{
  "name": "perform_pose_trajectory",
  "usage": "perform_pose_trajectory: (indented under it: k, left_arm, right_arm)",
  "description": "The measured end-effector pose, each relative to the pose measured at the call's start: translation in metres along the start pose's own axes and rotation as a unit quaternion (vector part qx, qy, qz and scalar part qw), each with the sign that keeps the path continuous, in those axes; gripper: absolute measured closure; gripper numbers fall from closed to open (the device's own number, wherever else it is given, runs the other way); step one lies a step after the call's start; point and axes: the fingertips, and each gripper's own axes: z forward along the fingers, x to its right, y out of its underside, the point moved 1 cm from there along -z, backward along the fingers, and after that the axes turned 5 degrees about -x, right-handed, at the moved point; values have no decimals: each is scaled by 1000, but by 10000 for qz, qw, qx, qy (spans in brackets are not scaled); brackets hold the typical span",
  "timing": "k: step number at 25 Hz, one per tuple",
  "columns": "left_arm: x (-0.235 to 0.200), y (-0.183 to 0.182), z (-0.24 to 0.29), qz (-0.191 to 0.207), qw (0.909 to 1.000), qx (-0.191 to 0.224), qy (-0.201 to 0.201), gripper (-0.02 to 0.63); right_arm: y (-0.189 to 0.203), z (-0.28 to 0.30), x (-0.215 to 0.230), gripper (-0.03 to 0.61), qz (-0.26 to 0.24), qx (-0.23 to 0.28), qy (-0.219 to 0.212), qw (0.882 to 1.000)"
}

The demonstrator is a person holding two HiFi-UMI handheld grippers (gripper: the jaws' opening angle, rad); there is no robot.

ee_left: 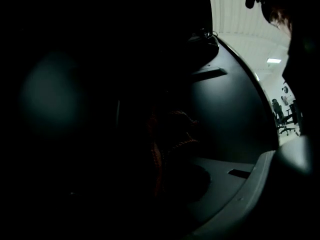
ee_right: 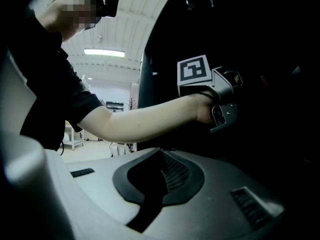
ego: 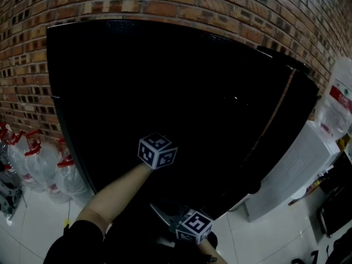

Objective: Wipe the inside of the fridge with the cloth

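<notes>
Fridge (ego: 165,92) interior nearly black; ceiling light (ee_right: 104,52) glares behind fisheye-warped edges.

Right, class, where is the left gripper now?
In the head view the left gripper is at centre, reaching toward the black fridge, just above and left of the right gripper.

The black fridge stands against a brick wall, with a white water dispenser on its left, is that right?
Not quite. In the head view the white water dispenser stands on the right of the black fridge, which does back onto the brick wall.
</notes>
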Motion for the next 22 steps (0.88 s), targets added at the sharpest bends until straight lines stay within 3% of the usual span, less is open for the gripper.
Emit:
perform_pose_trajectory:
  k: [18,22]
  left_arm:
    - [-83,2,34,-45,9917,125,-1279,558]
    - [-88,6,37,161,9881,7,-1527,558]
  right_arm:
    - [-5,-6,20,575,103,141,170,9997]
    - [-9,-9,18,575,150,183,180,9996]
